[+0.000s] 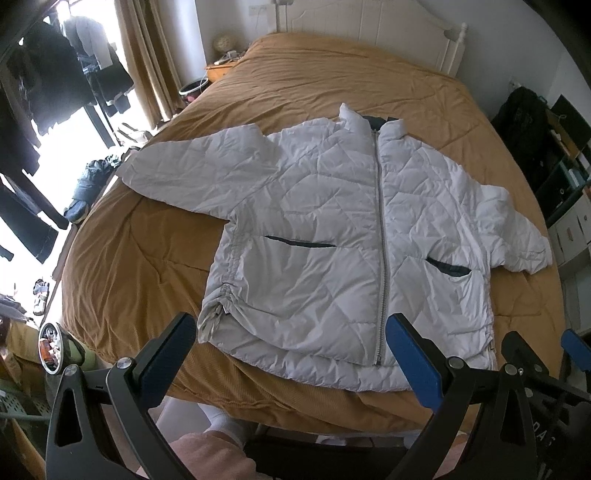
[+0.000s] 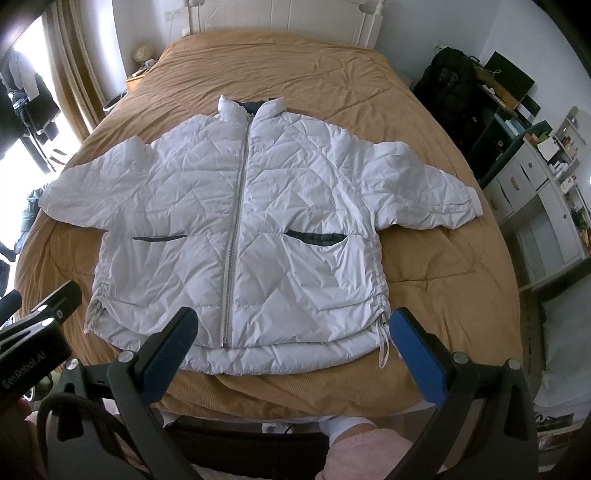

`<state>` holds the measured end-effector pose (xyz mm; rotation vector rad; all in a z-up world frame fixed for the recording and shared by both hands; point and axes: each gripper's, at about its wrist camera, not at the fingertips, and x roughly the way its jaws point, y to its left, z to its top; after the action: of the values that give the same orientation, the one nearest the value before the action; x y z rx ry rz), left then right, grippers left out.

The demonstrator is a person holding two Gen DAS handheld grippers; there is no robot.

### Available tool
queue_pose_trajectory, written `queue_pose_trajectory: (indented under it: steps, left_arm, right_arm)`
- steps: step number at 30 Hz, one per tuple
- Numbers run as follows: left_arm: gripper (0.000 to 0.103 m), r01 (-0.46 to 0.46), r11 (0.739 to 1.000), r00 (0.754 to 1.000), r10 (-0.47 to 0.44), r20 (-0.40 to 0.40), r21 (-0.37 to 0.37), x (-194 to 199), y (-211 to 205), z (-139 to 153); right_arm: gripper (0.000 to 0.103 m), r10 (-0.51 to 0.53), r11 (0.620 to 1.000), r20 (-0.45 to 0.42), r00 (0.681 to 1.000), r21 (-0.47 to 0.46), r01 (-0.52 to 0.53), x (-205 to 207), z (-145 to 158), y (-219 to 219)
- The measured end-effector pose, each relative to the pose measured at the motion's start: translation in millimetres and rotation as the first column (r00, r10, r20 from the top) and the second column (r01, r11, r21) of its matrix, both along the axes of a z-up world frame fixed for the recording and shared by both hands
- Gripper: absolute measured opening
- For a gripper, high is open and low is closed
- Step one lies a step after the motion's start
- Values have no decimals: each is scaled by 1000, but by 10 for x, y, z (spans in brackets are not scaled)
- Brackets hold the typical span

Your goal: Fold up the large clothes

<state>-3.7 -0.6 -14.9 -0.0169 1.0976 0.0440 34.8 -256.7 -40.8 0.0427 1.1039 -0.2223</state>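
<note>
The white quilted zip-up jacket (image 2: 243,221) lies flat and spread open-armed across the mustard-brown bedspread (image 2: 295,70), taking up most of the bed's width. Bare bedspread lies beyond the collar up to the white panelled headboard (image 2: 280,18), and a narrower strip runs along the near edge below the hem. The left claw (image 1: 291,363) and the right claw (image 2: 293,352) both hang above that near edge, jaws spread wide, nothing between them. Left of the bed, hanging dark clothes (image 1: 55,85) and floor clutter crowd the side; right of it, a white drawer cabinet (image 2: 535,206) and a black bag (image 2: 450,85) stand close.
</note>
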Motion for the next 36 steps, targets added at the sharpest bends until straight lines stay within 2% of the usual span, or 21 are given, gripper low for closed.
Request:
queue_pose_trajectory:
  steps: [36]
  left_arm:
    - [102,-1,1000,1000,1,-6,3,25,-37,3]
  right_arm:
    - [103,4,1000,-5,1000,-3,-4,-6,-8,-7]
